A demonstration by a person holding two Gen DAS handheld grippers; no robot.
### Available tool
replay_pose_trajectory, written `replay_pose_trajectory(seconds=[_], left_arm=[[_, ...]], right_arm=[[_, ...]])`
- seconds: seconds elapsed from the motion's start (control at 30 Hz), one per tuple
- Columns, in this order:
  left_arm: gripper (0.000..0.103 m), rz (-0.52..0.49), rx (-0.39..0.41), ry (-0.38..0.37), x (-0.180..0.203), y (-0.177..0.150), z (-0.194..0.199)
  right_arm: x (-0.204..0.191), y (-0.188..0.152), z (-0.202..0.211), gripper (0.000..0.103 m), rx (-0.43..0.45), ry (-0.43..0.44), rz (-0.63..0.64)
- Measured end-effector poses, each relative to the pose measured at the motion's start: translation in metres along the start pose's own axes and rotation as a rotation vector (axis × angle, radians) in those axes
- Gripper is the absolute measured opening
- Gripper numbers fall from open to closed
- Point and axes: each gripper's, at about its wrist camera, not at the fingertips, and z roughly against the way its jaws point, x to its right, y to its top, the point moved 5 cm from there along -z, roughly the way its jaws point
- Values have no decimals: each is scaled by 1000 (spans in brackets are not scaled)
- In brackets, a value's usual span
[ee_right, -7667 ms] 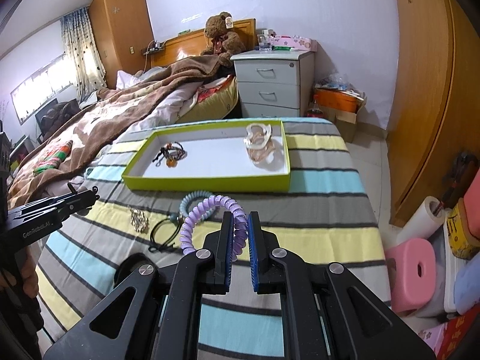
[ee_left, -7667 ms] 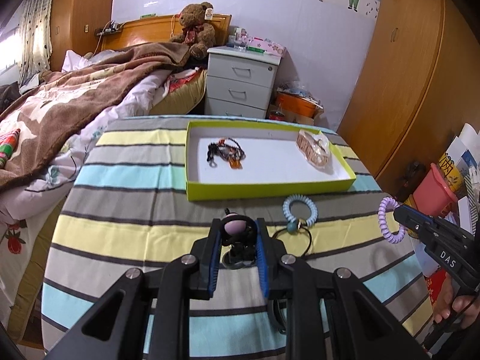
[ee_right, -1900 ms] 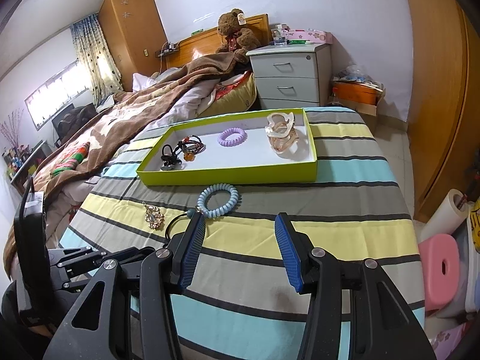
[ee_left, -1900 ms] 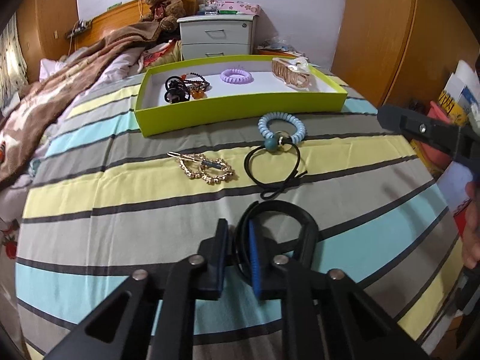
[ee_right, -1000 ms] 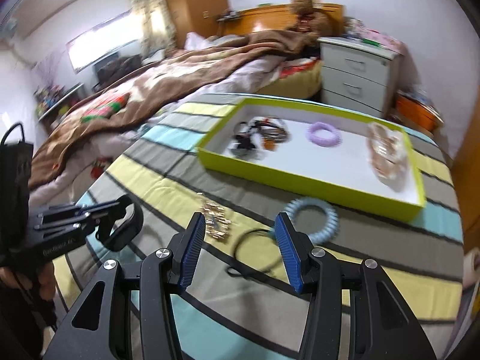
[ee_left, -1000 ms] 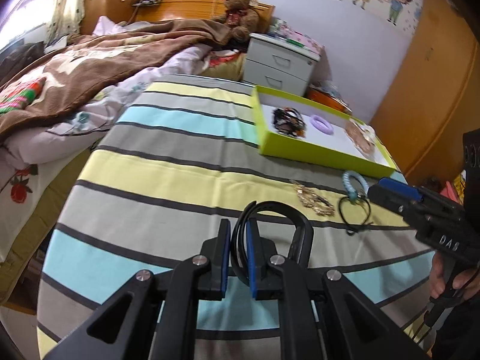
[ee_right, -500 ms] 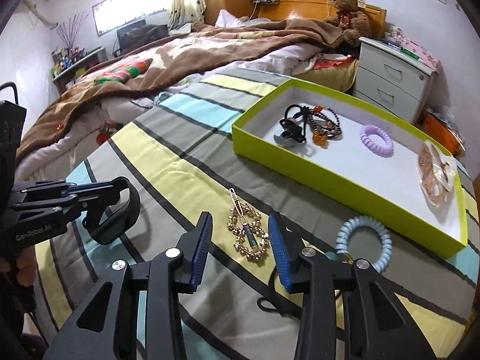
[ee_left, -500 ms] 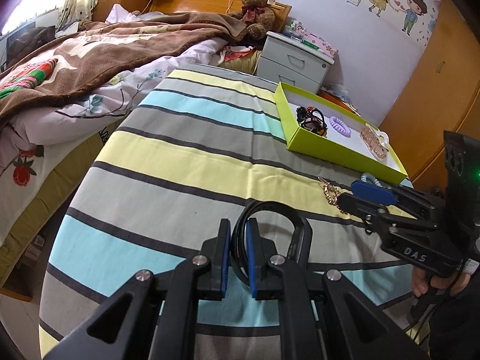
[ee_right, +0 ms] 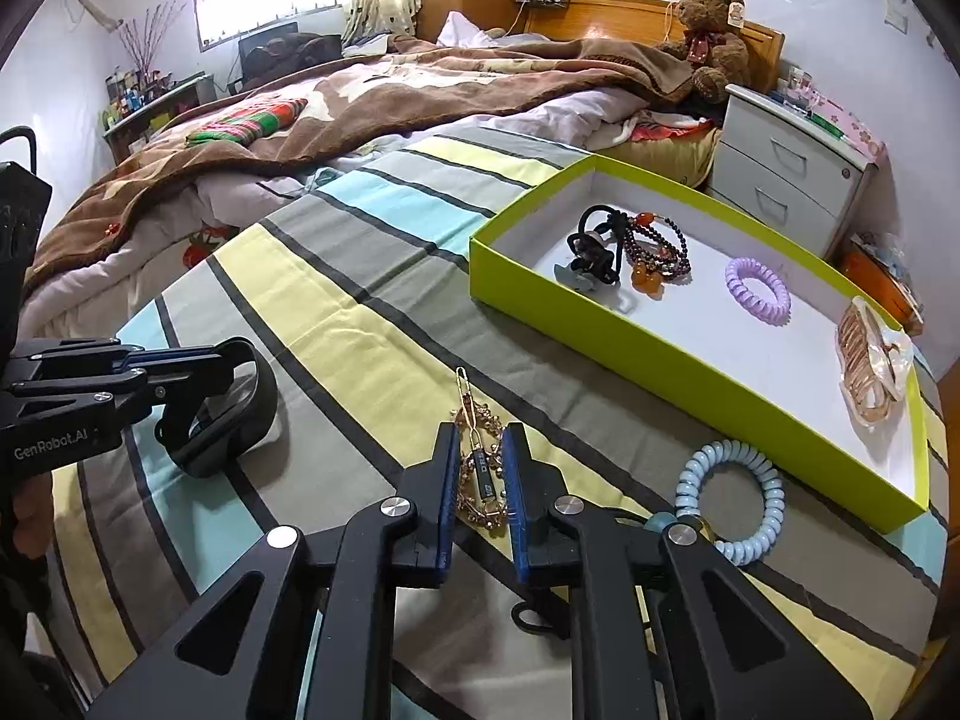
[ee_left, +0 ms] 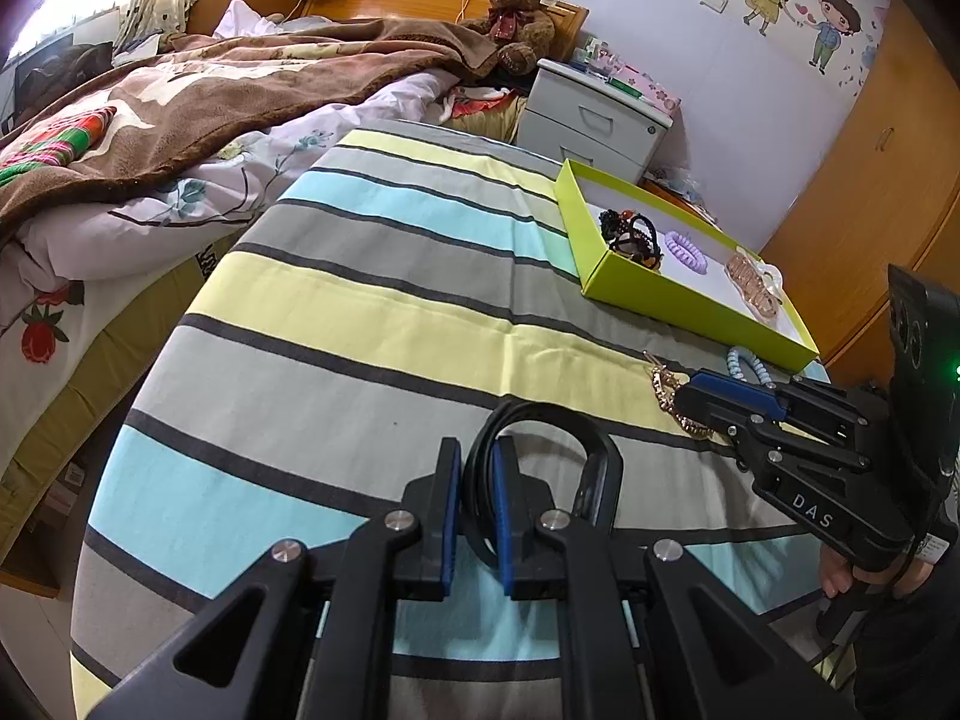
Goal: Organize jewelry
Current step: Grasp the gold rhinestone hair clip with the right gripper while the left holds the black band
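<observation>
Only right-wrist view shows gold hair clip (ee_right: pixel 478 468) fully.

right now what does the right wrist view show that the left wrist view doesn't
Only the right wrist view shows the gold hair clip lying between the right gripper fingers, and the whole blue coil hair tie on the striped cloth. Only the left wrist view shows the left gripper from behind, shut on the black headband, and the cartoon wall sticker. Both show the green tray holding the purple coil tie, and the teddy bear.
</observation>
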Motion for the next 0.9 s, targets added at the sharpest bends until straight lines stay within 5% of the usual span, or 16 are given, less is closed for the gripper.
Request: replay_pose_trajectory(seconds=[0.57, 0.63, 0.9], left_arm=[[11, 8, -4, -1, -2, 0, -3], [11, 9, -5, 0, -2, 0, -4], [11, 9, -1, -3, -2, 1, -1]], right_arm=[[-10, -3, 0, 14, 14, -78, 100], [-11, -3, 2, 4, 20, -82, 98], [-8, -3, 7, 4, 25, -69, 68]])
